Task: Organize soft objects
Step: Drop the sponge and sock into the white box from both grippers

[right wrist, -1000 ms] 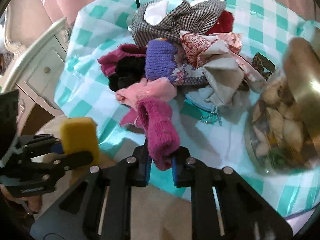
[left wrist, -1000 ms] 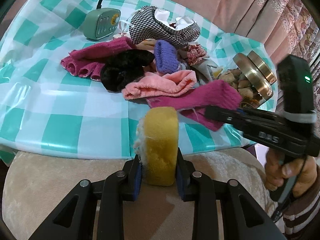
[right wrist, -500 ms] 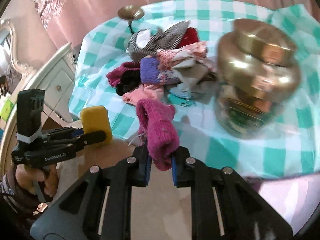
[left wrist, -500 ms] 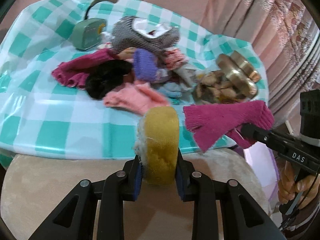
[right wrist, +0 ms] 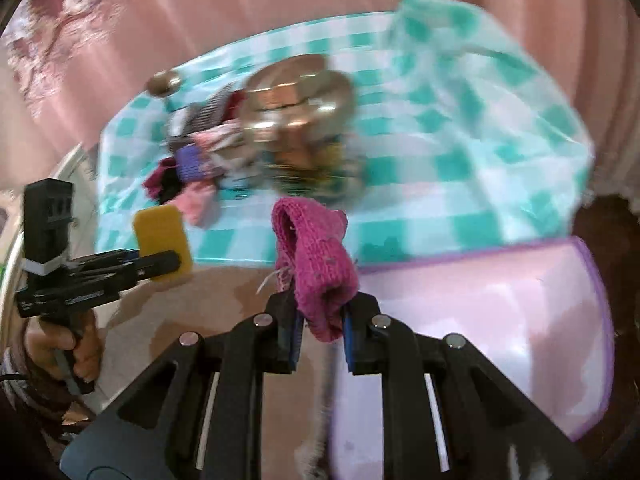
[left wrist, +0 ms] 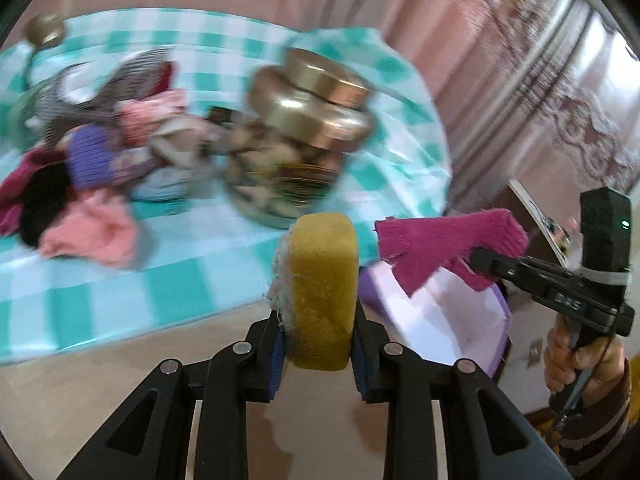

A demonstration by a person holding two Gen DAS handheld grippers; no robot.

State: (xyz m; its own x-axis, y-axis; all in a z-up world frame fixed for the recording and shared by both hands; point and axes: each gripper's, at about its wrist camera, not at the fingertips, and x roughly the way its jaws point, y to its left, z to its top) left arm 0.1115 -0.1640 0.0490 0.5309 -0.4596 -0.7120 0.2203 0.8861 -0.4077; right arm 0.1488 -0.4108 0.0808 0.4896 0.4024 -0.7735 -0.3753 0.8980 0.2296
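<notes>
My left gripper (left wrist: 319, 354) is shut on a yellow sponge (left wrist: 322, 292), held upright off the table's front edge; the sponge also shows in the right wrist view (right wrist: 162, 236). My right gripper (right wrist: 320, 332) is shut on a magenta knitted sock (right wrist: 316, 264), held in the air beside a pale pink bin with a purple rim (right wrist: 500, 340). The sock (left wrist: 444, 244) and the bin (left wrist: 452, 320) show at the right in the left wrist view. A blurred pile of soft clothes (left wrist: 100, 168) lies on the checked tablecloth (left wrist: 120, 280).
A glass jar with a brass lid (left wrist: 304, 136) stands on the table next to the pile. A brass-horned ornament (left wrist: 42, 32) is at the table's far left. Pink curtains (right wrist: 200, 20) hang behind. A beige cushioned seat (left wrist: 100, 380) lies below my left gripper.
Both grippers have swung right, away from the pile, each carrying its object. The pink bin has come into view below the right gripper.
</notes>
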